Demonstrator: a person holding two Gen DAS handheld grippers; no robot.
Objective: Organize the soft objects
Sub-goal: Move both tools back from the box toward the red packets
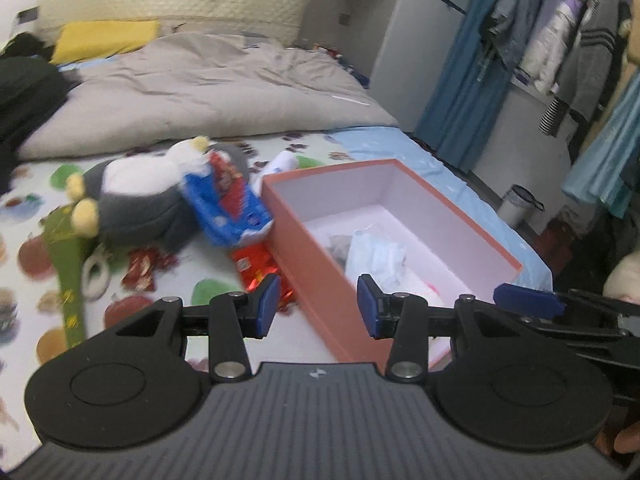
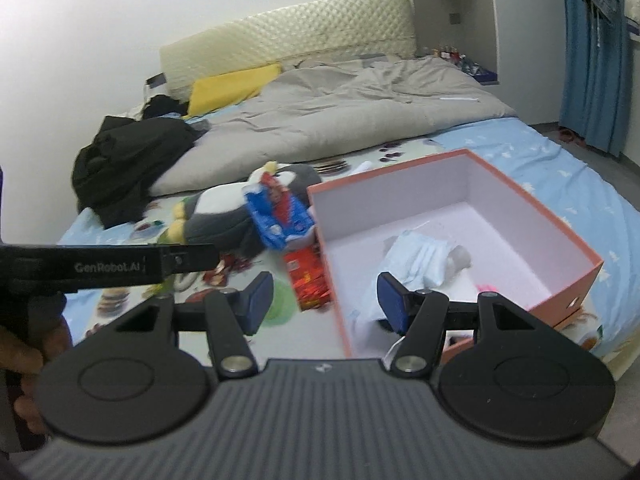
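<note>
An open orange box (image 1: 316,276) (image 2: 556,220) with a white inside stands on the bed. A crumpled light-blue and white soft item (image 1: 376,258) (image 2: 424,260) lies in it. Left of the box lie a grey and white penguin plush (image 1: 136,196) (image 2: 224,216), a blue snack bag (image 1: 224,208) (image 2: 276,216) and a red packet (image 1: 256,266) (image 2: 308,280). My left gripper (image 1: 318,306) is open and empty over the box's near left wall. My right gripper (image 2: 324,306) is open and empty at the box's near left corner.
A green strip with a white ring (image 1: 70,280) lies at the left. A grey duvet (image 1: 208,92) (image 2: 352,112), a yellow pillow (image 2: 232,88) and black clothes (image 2: 128,160) cover the far bed. Hanging clothes (image 1: 560,52) and a small bin (image 1: 520,204) stand right of the bed.
</note>
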